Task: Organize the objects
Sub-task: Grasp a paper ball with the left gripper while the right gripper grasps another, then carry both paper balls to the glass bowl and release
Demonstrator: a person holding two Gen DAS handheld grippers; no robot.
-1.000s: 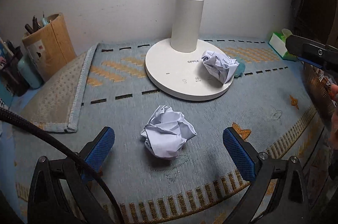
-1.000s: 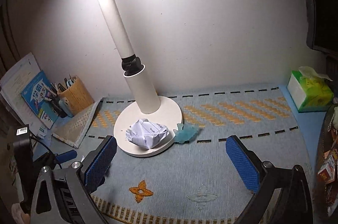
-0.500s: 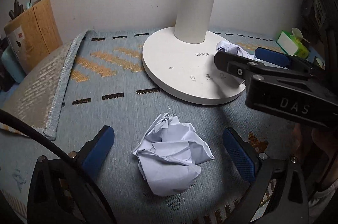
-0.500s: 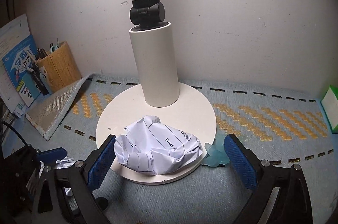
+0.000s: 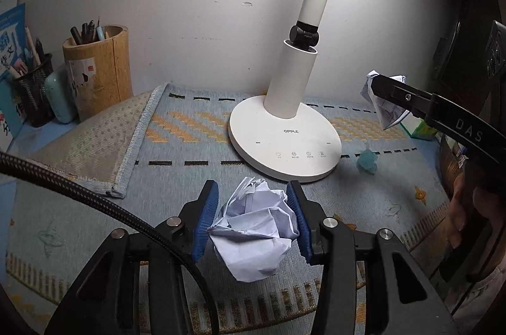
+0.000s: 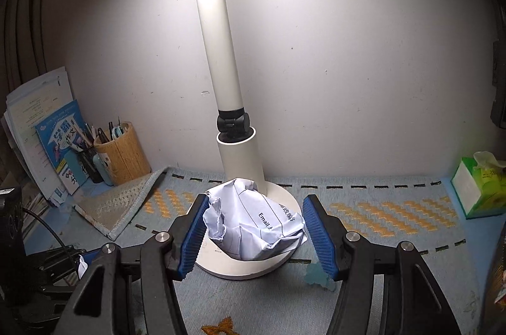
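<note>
Both claws grip a paper ball each, and we hold them up off the mat.

Our left claw (image 5: 253, 218) is closing, and its blue pads (image 5: 207, 221) press both sides of the plain paper ball (image 5: 256, 227), which sits right between them, just in front of the lamp base (image 5: 284, 142). Our right claw (image 6: 253, 235) is closing too, squeezing the printed paper ball (image 6: 253, 224) between its pads, up above the lamp base. Each ball is already in its own claw, so we think the next move is just carrying them away; we cannot see a bin.
</note>
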